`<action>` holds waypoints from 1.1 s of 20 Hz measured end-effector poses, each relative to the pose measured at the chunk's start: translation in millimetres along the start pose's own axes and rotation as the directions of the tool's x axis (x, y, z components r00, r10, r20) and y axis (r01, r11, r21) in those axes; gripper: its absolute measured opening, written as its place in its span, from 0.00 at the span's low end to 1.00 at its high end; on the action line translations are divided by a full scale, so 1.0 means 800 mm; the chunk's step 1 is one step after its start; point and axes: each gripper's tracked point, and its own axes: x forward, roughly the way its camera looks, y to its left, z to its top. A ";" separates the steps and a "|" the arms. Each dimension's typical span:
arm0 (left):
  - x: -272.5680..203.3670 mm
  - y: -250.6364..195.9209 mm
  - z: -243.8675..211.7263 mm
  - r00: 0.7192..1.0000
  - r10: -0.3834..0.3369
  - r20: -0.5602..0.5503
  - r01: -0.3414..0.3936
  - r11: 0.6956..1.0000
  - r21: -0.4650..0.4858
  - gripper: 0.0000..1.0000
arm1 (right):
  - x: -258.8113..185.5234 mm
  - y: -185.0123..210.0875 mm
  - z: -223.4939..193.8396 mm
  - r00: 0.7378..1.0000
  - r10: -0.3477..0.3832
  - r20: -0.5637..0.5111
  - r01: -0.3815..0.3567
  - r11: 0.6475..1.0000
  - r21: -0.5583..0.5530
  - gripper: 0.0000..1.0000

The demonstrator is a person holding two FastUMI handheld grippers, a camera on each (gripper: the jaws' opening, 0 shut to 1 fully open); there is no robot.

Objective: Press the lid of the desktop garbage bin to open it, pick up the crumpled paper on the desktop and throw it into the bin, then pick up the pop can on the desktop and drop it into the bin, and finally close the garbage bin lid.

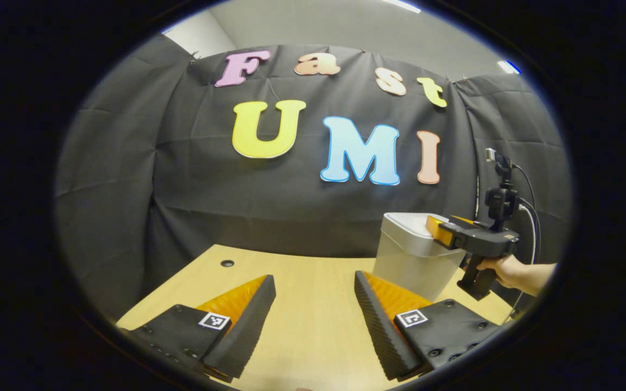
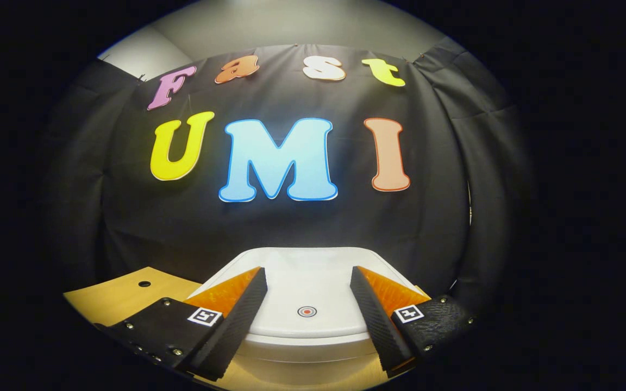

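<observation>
Bin: white plastic desktop garbage bin (image 2: 305, 304), lid down, at 12 o'clock.
Right gripper (image 2: 306, 304): spread, empty, over lid.
Left gripper (image 1: 313, 309): spread, empty.
Next: you press the red-ringed button (image 2: 306, 311).

Right gripper (image 2: 306, 288) with jaws spread, white bin lid (image 2: 313, 271) lying flat beneath and between them, round button (image 2: 306, 311) midway between the fingers, wooden desktop (image 2: 114, 296) left of the jaws.
</observation>
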 end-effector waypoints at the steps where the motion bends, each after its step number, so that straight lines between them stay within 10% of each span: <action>1: -0.003 -0.002 0.002 1.000 0.000 0.005 0.000 1.000 0.000 0.95 | -0.001 0.000 0.002 1.000 -0.008 0.005 0.008 1.000 0.006 1.00; 10: -0.031 -0.012 0.016 0.997 0.063 0.033 -0.064 0.997 0.050 0.95 | -0.045 -0.001 0.008 0.998 -0.027 -0.060 0.029 0.999 0.031 0.98; 22: -0.036 -0.013 0.017 0.987 0.117 0.106 -0.126 0.989 0.081 0.95 | -0.216 0.058 0.031 0.990 0.139 0.020 -0.136 0.983 -0.125 0.98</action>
